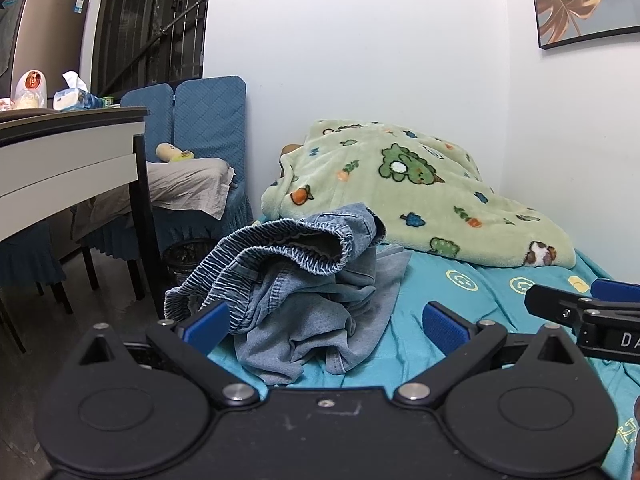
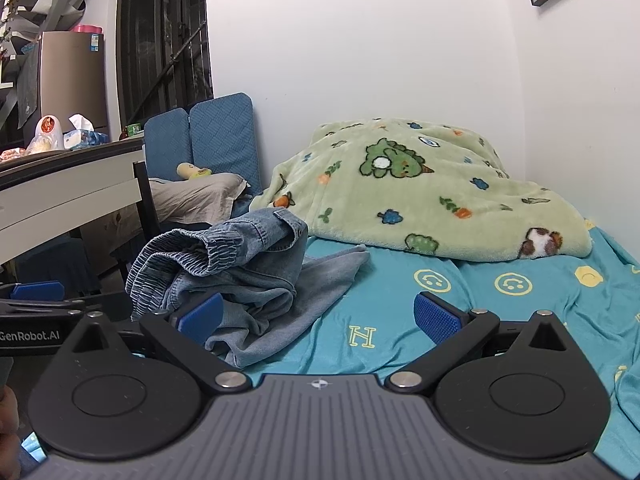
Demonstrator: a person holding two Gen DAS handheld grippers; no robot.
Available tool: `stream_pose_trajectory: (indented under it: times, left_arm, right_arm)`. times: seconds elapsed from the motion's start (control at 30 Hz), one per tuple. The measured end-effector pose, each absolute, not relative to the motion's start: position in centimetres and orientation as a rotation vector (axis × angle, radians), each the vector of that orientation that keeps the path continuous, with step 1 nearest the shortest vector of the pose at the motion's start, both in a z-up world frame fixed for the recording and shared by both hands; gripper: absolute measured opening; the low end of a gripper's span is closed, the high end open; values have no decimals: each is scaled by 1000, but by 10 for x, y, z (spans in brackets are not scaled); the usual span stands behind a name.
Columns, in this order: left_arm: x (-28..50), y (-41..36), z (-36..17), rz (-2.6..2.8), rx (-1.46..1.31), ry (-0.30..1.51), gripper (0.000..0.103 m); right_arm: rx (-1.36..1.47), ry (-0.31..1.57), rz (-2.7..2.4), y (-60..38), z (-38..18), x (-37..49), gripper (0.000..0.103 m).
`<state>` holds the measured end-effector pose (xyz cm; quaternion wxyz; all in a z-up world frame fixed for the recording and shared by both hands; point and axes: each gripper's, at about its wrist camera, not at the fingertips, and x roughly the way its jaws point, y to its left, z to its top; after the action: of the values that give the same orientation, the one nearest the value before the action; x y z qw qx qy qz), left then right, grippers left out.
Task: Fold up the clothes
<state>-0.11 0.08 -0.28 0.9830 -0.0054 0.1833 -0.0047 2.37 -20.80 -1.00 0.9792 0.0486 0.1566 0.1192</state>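
Crumpled jeans [image 1: 296,280] lie between the left gripper [image 1: 326,322] fingers, both grippers' fingers spread wide, holding nothing

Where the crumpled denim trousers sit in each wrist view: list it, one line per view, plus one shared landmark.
Left wrist view: denim trousers lie centre-left on the teal sheet, just beyond the left gripper, its fingers open.
Right wrist view: denim trousers lie left of centre, behind the right gripper's left finger.
Shared landmark: green cartoon blanket behind them.
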Motion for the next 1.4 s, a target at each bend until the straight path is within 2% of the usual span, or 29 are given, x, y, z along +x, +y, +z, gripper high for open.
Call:
stream_pose_trajectory:
  times: [1.4]
  left_arm:
    - [7, -2, 2, -15, -24, 401, 103]
  right_arm:
    - [123, 322, 232, -214, -9, 27, 103]
